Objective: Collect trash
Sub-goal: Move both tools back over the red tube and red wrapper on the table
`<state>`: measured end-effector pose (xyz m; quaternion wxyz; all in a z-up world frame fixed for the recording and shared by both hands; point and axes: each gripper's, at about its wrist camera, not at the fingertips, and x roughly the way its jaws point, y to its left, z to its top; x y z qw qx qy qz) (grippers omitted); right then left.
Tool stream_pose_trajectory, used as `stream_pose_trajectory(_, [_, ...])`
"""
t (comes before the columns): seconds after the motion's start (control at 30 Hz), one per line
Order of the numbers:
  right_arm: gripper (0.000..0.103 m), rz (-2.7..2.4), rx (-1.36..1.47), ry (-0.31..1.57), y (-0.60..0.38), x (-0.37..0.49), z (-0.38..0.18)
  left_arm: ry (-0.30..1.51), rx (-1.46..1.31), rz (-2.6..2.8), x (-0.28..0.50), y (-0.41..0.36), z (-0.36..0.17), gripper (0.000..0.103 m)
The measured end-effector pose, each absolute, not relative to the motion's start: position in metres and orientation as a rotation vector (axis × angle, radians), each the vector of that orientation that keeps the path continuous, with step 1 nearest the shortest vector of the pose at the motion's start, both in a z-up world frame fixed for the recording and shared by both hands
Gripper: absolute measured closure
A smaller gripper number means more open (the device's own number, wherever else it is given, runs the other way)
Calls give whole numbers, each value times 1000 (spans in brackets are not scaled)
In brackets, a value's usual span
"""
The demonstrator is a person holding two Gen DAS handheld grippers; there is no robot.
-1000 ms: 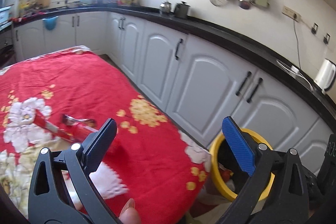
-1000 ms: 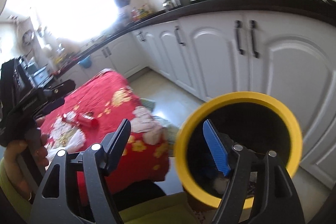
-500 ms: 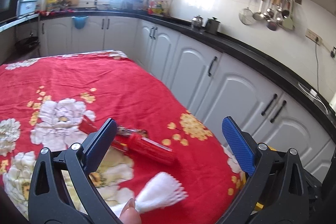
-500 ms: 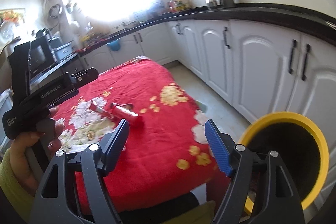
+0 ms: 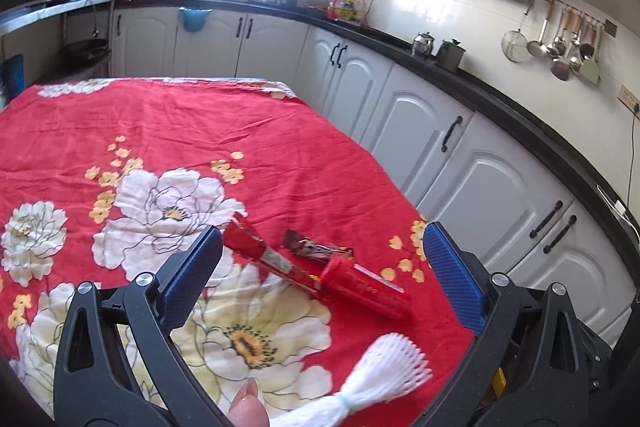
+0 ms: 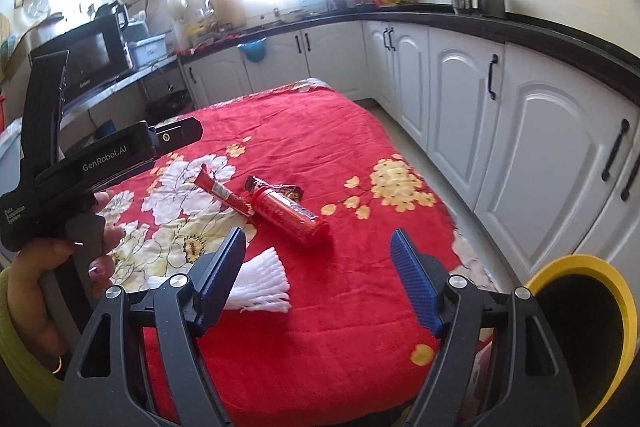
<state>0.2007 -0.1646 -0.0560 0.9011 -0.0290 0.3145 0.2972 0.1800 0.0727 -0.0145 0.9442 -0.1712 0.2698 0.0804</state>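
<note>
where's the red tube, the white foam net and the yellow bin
red tube [image 6: 291, 217], right wrist view, middle of its body
white foam net [image 6: 262, 281], right wrist view, its flared end
yellow bin [image 6: 624, 311], right wrist view, right side of its rim

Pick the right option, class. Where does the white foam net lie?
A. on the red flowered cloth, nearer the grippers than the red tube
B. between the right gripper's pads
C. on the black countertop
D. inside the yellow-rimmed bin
A: the white foam net rests on the red flowered cloth, nearer than the red tube.
</note>
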Motion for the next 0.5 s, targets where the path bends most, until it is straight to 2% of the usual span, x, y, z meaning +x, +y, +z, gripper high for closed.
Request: stream_pose_trajectory(0.5, [31, 712, -308, 729, -89, 245, -90, 655, -493, 160, 193, 114, -53, 11])
